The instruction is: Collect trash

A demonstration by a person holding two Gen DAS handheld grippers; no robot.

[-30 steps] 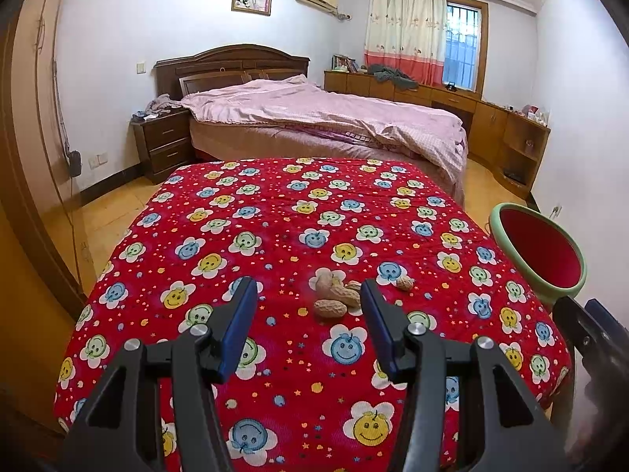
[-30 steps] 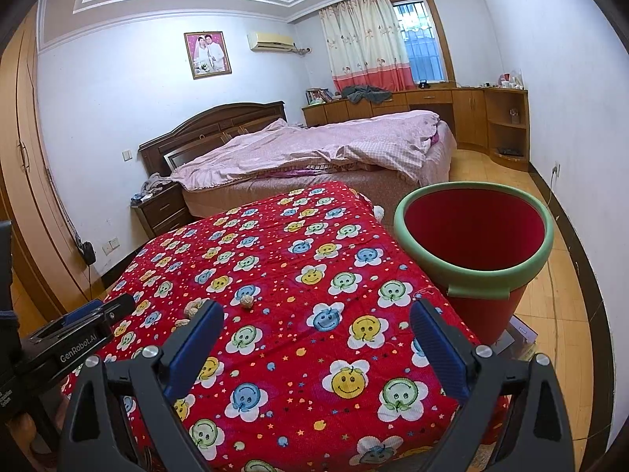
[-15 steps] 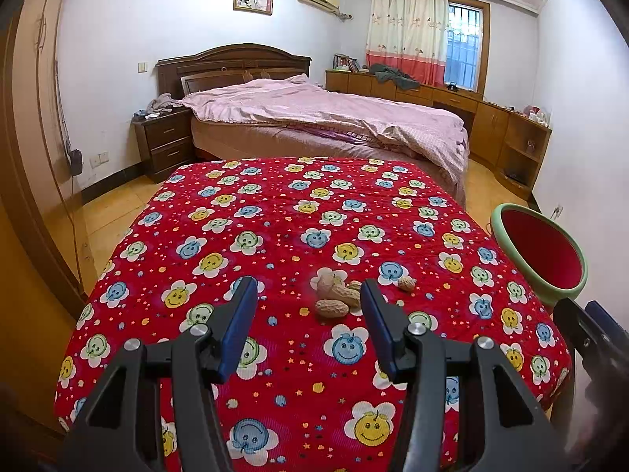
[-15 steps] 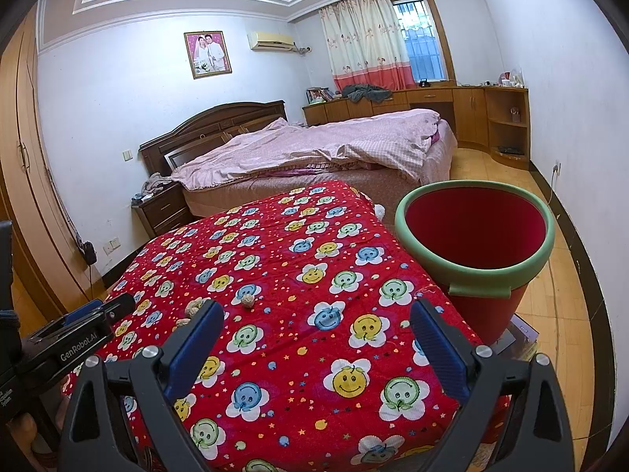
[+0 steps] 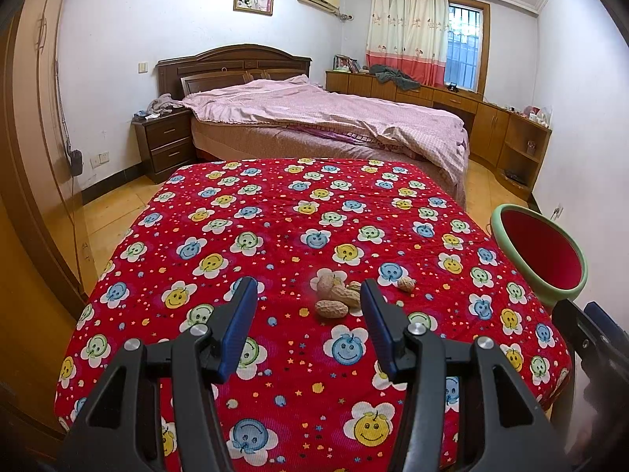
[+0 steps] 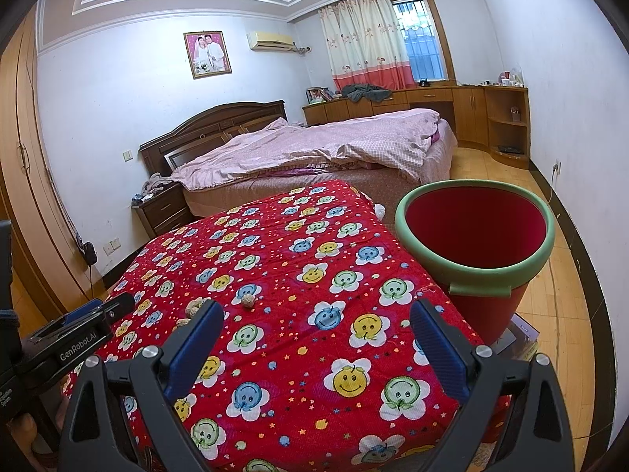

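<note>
Lying on red cloth (image 5: 275, 212): approx 4 peanuts (image 5: 332, 308); 1 bin (image 6: 475, 236).

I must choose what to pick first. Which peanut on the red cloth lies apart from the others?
The small peanut, lying alone toward the red bin. The other peanuts touch each other in one cluster.

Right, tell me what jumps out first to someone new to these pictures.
The red smiley-flower cloth covering the table fills both views. On it, just beyond the open left hand-held gripper, lies a small pile of peanut shells, with one stray shell to the right. Past the table's right edge stands a red bin with a green rim, ahead of the open right hand-held gripper.
</note>
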